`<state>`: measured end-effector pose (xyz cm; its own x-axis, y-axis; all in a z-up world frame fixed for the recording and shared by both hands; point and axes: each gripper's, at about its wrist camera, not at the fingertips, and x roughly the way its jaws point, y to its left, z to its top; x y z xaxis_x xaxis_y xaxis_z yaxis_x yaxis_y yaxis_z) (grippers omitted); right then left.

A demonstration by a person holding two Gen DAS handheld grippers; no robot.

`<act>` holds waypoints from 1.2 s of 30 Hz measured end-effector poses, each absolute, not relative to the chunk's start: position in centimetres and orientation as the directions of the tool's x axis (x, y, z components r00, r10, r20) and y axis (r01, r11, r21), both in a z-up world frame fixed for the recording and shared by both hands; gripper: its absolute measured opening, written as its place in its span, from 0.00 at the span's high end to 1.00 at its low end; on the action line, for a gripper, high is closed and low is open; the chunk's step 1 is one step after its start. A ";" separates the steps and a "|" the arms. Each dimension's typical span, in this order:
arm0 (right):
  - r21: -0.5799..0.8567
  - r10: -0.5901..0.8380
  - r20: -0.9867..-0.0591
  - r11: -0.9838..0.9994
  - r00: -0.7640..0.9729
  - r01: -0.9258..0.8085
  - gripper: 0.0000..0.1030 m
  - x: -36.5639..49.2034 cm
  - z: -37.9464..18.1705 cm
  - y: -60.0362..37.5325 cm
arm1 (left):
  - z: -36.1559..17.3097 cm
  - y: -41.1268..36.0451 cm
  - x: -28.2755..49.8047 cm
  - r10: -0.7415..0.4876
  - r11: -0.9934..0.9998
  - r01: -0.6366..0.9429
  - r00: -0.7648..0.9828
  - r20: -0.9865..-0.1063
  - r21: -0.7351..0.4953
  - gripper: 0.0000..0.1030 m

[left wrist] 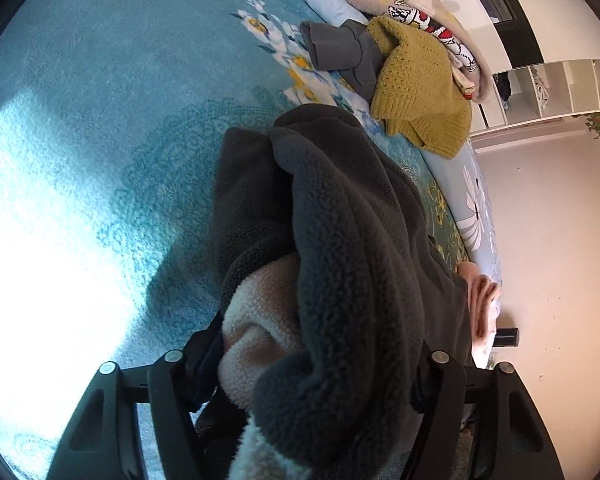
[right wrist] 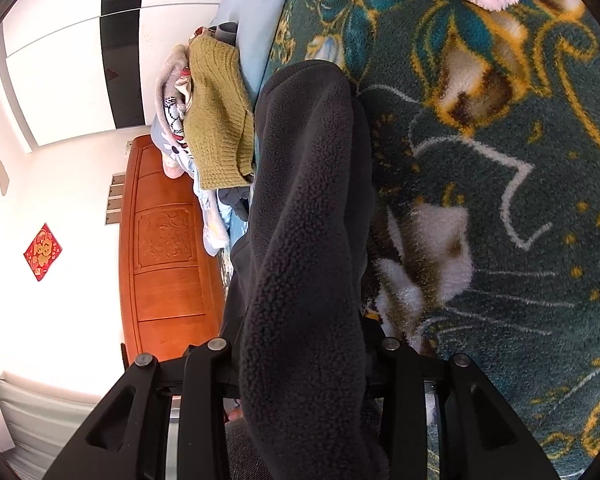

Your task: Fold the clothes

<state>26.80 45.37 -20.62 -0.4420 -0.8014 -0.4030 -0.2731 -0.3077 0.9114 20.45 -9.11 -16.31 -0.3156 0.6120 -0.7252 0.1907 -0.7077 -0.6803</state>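
The bed [left wrist: 80, 128] is covered by a teal flowered blanket [right wrist: 500, 200], above which a dark grey fleece garment [left wrist: 340, 240] is held bunched. It is gripped by the left claw [left wrist: 316, 392] and the right claw [right wrist: 300, 380], each clenched on a fold. A mustard knit sweater [left wrist: 416, 80] is seen on a clothes pile beyond.

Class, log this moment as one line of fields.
task: fold clothes | left gripper: shut on dark fleece | right gripper: shut on dark fleece | surface: teal blanket | nearby: mustard sweater
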 end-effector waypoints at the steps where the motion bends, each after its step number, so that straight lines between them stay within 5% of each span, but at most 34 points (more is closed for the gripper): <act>1: 0.911 -0.800 -0.404 -0.309 -0.444 -0.273 0.62 26.9 -20.6 45.4 | -15.9 -9.2 20.7 0.602 -0.720 0.181 -0.318 -0.732 -0.670 0.40; 5: 0.922 -0.803 -0.384 -0.308 -0.455 -0.235 0.68 27.3 -19.2 45.9 | -12.5 -7.9 20.4 0.591 -0.747 0.101 -0.352 -0.726 -0.657 0.51; 18: 0.971 -0.822 -0.204 -0.238 -0.532 -0.005 0.69 26.4 -9.4 53.5 | 2.0 4.1 16.3 0.730 -0.675 -0.259 -0.373 -0.573 -0.691 0.52; 32: 0.854 -0.606 -0.441 -0.511 -0.662 -0.101 0.69 21.5 -1.3 74.6 | 1.8 29.7 7.8 0.841 -0.539 -0.340 -0.169 -0.514 -0.771 0.52; 36: 0.842 -0.553 -0.446 -0.527 -0.703 -0.119 0.69 19.8 0.6 78.0 | 3.4 32.8 7.7 0.858 -0.510 -0.395 -0.172 -0.483 -0.764 0.52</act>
